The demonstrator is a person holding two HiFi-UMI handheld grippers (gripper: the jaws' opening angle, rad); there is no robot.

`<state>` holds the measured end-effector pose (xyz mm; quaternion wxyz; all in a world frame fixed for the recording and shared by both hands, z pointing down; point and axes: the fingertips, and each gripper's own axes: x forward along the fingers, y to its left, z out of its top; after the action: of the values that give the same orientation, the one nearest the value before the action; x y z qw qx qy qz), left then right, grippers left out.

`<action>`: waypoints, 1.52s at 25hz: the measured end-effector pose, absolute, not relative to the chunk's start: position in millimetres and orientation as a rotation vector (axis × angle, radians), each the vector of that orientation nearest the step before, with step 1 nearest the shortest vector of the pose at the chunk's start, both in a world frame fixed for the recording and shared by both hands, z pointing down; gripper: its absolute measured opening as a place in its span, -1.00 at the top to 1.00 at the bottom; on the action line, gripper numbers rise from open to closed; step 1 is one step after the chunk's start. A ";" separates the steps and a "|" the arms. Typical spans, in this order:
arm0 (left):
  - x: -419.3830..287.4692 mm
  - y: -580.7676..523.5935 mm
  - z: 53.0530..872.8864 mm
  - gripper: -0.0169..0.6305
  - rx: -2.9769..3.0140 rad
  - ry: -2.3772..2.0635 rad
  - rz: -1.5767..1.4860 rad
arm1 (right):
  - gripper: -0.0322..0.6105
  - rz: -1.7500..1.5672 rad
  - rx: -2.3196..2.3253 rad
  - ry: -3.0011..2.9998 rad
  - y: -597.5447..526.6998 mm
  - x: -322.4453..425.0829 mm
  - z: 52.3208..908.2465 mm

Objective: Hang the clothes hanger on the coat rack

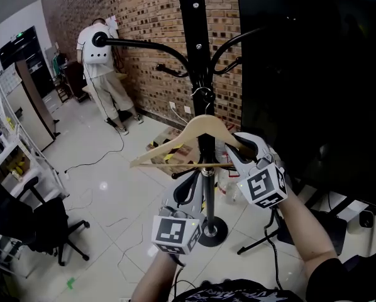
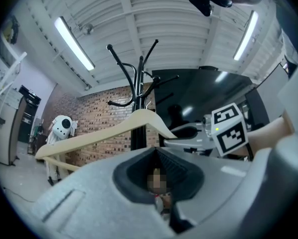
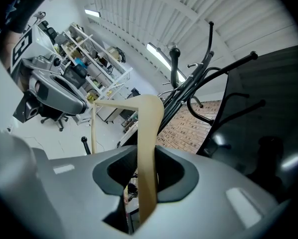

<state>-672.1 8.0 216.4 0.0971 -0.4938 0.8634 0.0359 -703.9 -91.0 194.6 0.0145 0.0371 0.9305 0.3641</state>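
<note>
A pale wooden hanger [image 1: 175, 140] hangs in the air in front of the black coat rack [image 1: 194, 43], its top close to the pole. My right gripper [image 1: 235, 148] is shut on the hanger's right shoulder; in the right gripper view the wood [image 3: 149, 148] runs straight between the pads. My left gripper [image 1: 189, 187] sits lower, just under the hanger's bottom bar and beside the pole. Its jaws stand a little apart with nothing between them, and the hanger [image 2: 104, 131] passes above them. The hook blends into the pole, so I cannot tell what it rests on.
The rack's curved arms [image 1: 141, 44] spread left and right above the hanger, and its round base [image 1: 212, 230] stands on the tiled floor. A large black screen [image 1: 314, 74] fills the right. A person in white [image 1: 103, 61] stands by the brick wall. An office chair [image 1: 43, 225] is at lower left.
</note>
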 end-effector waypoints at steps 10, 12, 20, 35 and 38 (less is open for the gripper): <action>-679.0 10.7 217.4 0.93 -1.448 2.557 0.128 | 0.55 1.099 0.026 2.824 -88.6 -705.5 193.3; -679.0 10.8 216.7 0.93 -1.447 2.560 0.128 | 0.50 1.055 0.019 2.821 -89.9 -703.7 191.7; -674.1 11.1 214.1 0.93 -1.453 2.560 0.124 | 0.35 0.945 0.027 2.835 -92.8 -697.3 184.1; -655.0 24.5 205.8 0.93 -1.433 2.555 0.114 | 0.22 0.883 0.003 2.676 -72.5 -640.2 160.1; -648.4 26.0 202.2 0.93 -1.438 2.551 0.126 | 0.35 0.762 -0.026 2.669 -69.5 -620.5 149.4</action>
<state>-648.4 26.0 202.2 0.1050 -0.4877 0.8656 0.0427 -620.5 -69.5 149.4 0.1818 -0.0091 0.9456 0.2698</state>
